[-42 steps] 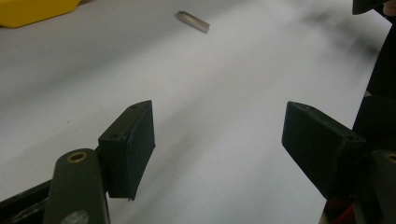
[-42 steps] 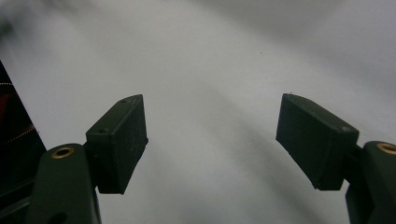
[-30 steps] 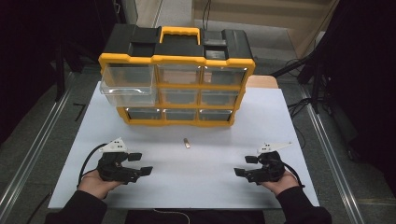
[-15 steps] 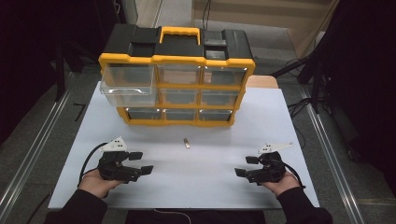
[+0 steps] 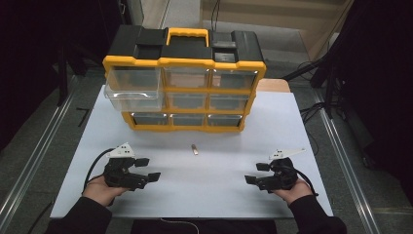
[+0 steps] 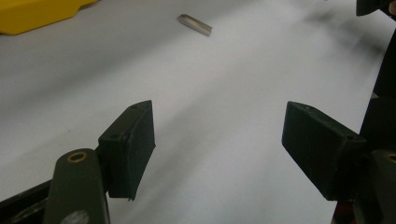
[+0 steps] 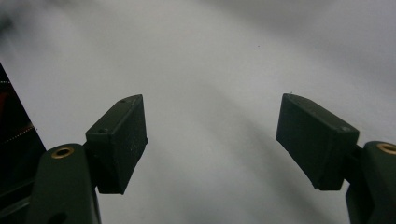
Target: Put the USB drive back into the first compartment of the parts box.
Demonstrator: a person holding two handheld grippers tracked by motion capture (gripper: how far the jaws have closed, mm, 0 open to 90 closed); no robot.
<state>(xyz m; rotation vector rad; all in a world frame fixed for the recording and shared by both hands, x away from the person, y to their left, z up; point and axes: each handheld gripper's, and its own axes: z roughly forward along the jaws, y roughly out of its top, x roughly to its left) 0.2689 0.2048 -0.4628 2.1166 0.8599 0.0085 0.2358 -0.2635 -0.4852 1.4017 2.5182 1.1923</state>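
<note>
High view first: a yellow and black drawer cabinet (image 5: 185, 83) stands at the far side of a white table (image 5: 292, 126), and its top-left clear drawer (image 5: 132, 88) is pulled out toward the person, while the other drawers sit flush. From this angle the open drawer looks empty, though I cannot be sure. A small metal piece (image 5: 195, 149) lies alone on the bare table just in front of the cabinet, roughly midway between the two hands and well apart from both.

The left gripper (image 5: 147, 169) rests low at the near left of the table, held in the person's hand, its jaws spread wide with nothing between them. The right gripper (image 5: 254, 173) mirrors it at the near right — jaws likewise wide apart and empty.

Left gripper view shows the metal piece (image 6: 194, 24) far ahead, up and to the left of the jaws' line, beside a yellow corner of the cabinet (image 6: 32, 14). Right gripper view looks down on plain white table (image 7: 210, 56) between its parted jaws.

By my reading, the work has barely begun: the drawer is open and ready, but the piece is untouched. Left to do — reach for it, grip it, carry it to the drawer, and likely push the drawer shut.
</note>
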